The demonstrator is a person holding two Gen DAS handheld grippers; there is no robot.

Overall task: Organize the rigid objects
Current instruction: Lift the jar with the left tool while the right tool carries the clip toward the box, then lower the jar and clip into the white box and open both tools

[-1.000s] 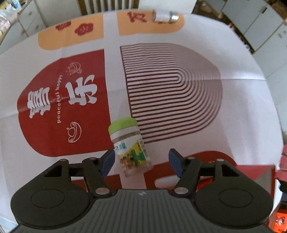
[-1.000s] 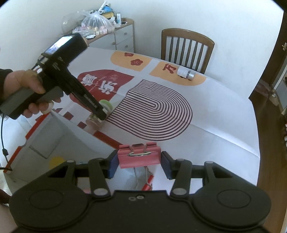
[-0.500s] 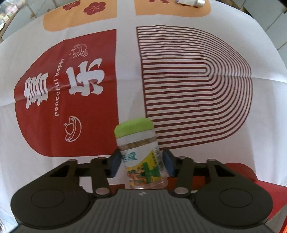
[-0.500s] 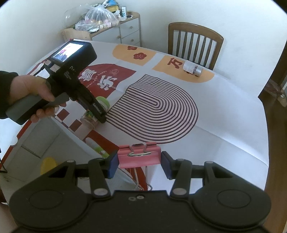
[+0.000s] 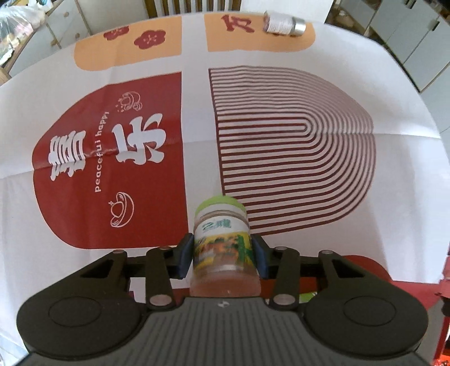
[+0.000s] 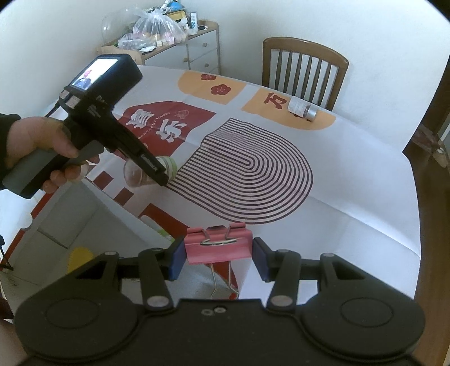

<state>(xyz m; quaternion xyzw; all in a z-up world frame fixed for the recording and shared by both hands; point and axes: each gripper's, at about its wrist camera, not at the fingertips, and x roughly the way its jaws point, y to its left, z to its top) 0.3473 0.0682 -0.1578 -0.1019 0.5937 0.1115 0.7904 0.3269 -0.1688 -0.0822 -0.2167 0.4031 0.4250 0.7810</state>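
Left tool (image 5: 222, 254) is closing, pads against the green-lidded jar (image 5: 223, 245) lying on the desk (image 5: 407, 197). Only the right-wrist view shows the right tool (image 6: 218, 257) clamped on a pink binder clip (image 6: 218, 246).

Clearance record: tabletop, printed cloth (image 5: 393, 169)

Centre and right of cloth lie bare, open to passage. Obstructions: green-lidded jar (image 5: 222, 242) between the closing left gripper (image 5: 222, 253) jaws; small silver-capped bottle (image 5: 284, 24) lying at the far edge; chair (image 6: 303, 70) behind it; open box (image 6: 70, 225) beside the near-left edge.
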